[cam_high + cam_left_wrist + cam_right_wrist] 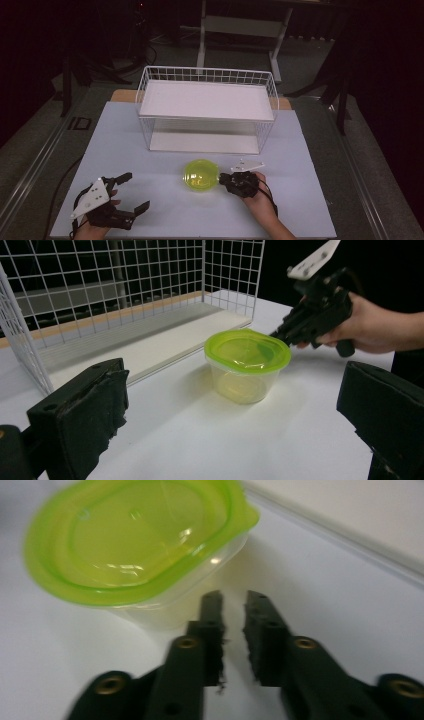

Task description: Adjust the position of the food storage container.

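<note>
A clear plastic container with a lime-green lid [200, 176] stands upright on the white table, just in front of the wire basket. My right gripper [223, 178] is at its right side; in the right gripper view its jaws [234, 597] stand almost together with a thin slit and nothing between them, tips just short of the container [135, 545] under the lid's rim. My left gripper [137, 190] rests at the table's front left, jaws wide apart and empty. The left gripper view [230, 410] faces the container [247, 352] and the right gripper [277, 334] beyond it.
A white wire basket [207, 70] with a white board [207, 100] as an upper shelf stands at the back middle of the table [150, 150], its front side facing me. Dark floor and a table frame lie beyond.
</note>
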The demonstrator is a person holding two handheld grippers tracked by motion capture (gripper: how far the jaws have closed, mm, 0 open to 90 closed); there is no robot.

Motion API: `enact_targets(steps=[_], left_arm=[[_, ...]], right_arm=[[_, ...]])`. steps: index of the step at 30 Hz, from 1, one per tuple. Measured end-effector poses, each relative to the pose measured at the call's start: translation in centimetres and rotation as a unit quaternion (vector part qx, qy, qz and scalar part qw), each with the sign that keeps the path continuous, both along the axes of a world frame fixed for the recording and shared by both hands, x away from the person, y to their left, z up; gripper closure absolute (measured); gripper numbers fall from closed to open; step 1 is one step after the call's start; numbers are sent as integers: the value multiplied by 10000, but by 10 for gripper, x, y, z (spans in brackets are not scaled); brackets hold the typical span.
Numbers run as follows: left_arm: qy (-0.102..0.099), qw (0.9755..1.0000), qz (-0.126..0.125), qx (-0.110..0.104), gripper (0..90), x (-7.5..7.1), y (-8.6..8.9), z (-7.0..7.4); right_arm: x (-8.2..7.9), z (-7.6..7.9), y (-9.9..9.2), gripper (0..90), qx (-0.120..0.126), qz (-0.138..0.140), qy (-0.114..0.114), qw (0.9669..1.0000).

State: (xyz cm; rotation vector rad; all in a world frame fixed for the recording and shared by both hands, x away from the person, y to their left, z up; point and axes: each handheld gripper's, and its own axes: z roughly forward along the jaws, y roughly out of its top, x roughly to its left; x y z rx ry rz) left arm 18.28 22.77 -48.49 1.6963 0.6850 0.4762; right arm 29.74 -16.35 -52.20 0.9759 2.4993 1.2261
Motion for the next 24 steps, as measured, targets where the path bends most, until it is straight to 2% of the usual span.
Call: enact_targets(steps=[4, 5, 6, 8, 9, 12, 13, 14, 15, 17, 19, 21, 24], left_arm=[[2, 9998, -208, 22, 9, 0, -4, 0], [2, 9998, -208, 22, 9, 0, -4, 0], [18, 9996, -270, -14, 9, -1, -7, 0], [28, 9996, -296, -24, 9, -1, -8, 0], [47, 9995, -308, -30, 9, -1, -9, 0], [60, 9994, -327, -14, 9, 0, -10, -1], [66, 9994, -333, -30, 9, 0, -10, -1], [72, 9994, -335, -45, 9, 0, -10, -2], [85, 9994, -337, -63, 9, 0, -11, -2], [120, 9993, -348, -80, 9, 1, -11, -2], [155, 9991, -390, -91, 9, 3, -13, -3], [178, 9989, -425, -87, 9, 5, -14, -4], [239, 9987, -456, 5, 9, 8, -17, -3]], right_arm=[[-8, 12, -8, 555, -32, 53, -248, 9997], [-8, 12, -8, 555, -32, 53, -248, 9997], [-12, 16, -14, 307, 107, 249, -261, 9993], [-14, 17, -16, 216, 61, 266, -251, 9993], [-16, 17, -18, 209, 50, 234, -249, 9994], [-16, 16, -26, 149, 222, 194, -134, 9995], [-17, 15, -28, 150, 243, 161, -164, 9994], [-17, 16, -30, 137, 348, 181, -113, 9992], [-18, 16, -30, 123, 343, 260, -79, 9990], [-22, 18, -29, 136, 276, 198, -245, 9991], [-24, 21, -28, 138, 385, 218, -241, 9987], [-27, 25, -25, 145, 386, 172, -406, 9983], [-32, 32, -19, 154, 381, 278, -713, 9963]])
